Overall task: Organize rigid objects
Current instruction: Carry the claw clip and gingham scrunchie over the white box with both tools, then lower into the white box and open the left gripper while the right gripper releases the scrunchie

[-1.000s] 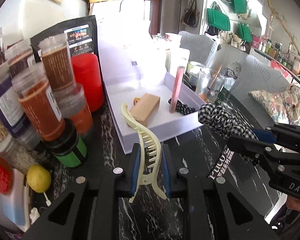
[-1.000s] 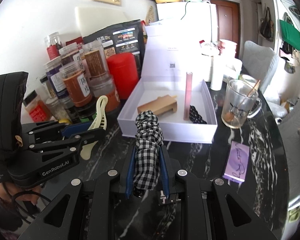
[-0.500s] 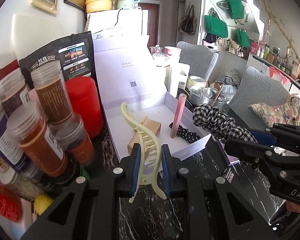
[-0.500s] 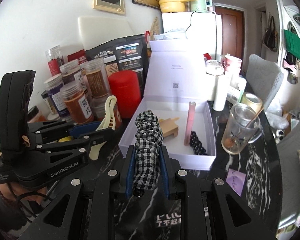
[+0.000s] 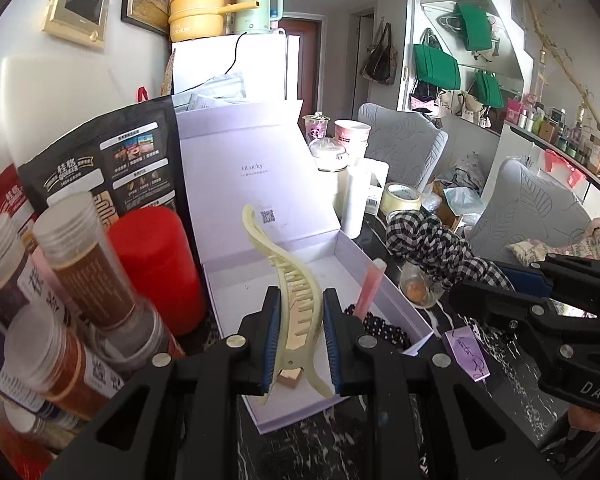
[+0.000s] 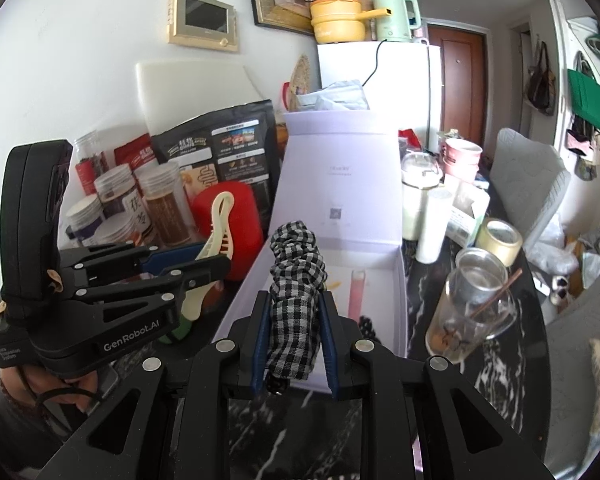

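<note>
Right, both grippers are loaded. In the left wrist view the left gripper (image 5: pixel 298 332) sits at bottom centre, its blue pads clamped on a pale yellow hair claw clip (image 5: pixel 288 280) that curves up toward the middle of the frame. Behind the clip, centre of frame, is the open white box (image 5: pixel 396 304) with its lid (image 5: pixel 252 168) standing upright at the back. Inside the box: a pink tube (image 5: pixel 370 286) leaning against the right wall, a black dotted hair tie (image 5: pixel 382 330) at its foot, and a wooden block (image 5: pixel 290 378) mostly hidden behind the clip. The box stands on a black marbled table (image 5: pixel 340 432).

In the right wrist view the right gripper (image 6: pixel 294 338) is at bottom centre, its pads pressed onto a black-and-white checked scrunchie (image 6: pixel 296 280) that sticks up over the near edge of the box. The left gripper shows at middle left of this view, clip in its jaws, with a hand below it at lower left.

Left of the box: a red canister (image 5: pixel 156 264), brown-filled spice jars (image 5: pixel 88 264) and a black printed pouch (image 5: pixel 112 168). Right of the box: a glass mug (image 6: pixel 472 308) with a stick in it, a tape roll (image 6: pixel 500 240), a white cylinder (image 6: pixel 430 228), pink paper cups (image 6: pixel 462 156). A purple card (image 5: pixel 466 354) lies on the table at lower right of the left view. A white fridge (image 6: pixel 376 80) with a yellow pot (image 6: pixel 336 20) and a green kettle (image 6: pixel 394 12) on top stands at upper centre.
</note>
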`<state>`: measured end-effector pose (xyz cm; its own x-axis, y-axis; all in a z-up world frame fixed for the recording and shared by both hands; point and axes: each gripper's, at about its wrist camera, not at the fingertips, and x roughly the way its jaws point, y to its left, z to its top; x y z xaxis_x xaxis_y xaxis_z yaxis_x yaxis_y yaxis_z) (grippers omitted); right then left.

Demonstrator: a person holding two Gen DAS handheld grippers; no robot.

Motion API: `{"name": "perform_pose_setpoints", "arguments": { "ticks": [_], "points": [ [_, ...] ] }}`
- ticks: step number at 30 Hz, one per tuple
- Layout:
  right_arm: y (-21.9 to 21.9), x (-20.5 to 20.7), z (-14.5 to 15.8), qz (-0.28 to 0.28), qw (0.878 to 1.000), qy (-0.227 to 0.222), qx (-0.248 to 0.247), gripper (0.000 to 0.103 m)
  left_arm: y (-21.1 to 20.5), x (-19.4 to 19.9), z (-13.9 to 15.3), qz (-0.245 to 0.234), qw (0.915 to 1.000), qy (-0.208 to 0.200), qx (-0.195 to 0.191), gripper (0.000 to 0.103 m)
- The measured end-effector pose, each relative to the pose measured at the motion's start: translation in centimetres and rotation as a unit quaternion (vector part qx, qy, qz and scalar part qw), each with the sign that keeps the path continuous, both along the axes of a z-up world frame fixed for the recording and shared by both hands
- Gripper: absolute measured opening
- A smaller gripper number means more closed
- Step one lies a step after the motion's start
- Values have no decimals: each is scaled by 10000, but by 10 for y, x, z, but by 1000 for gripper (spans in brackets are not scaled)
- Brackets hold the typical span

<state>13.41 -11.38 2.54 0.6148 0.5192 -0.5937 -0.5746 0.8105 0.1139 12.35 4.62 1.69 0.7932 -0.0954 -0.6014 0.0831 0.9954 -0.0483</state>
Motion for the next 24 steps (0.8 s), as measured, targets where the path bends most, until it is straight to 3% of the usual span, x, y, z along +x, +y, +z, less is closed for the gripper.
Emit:
{"name": "perform_pose_setpoints", "arguments": {
  "ticks": [24],
  "points": [
    [-7, 103, 10, -187, 9993, 204, 232, 23, -8, 97, 12, -167, 9998, 55, -28, 21]
  ]
}}
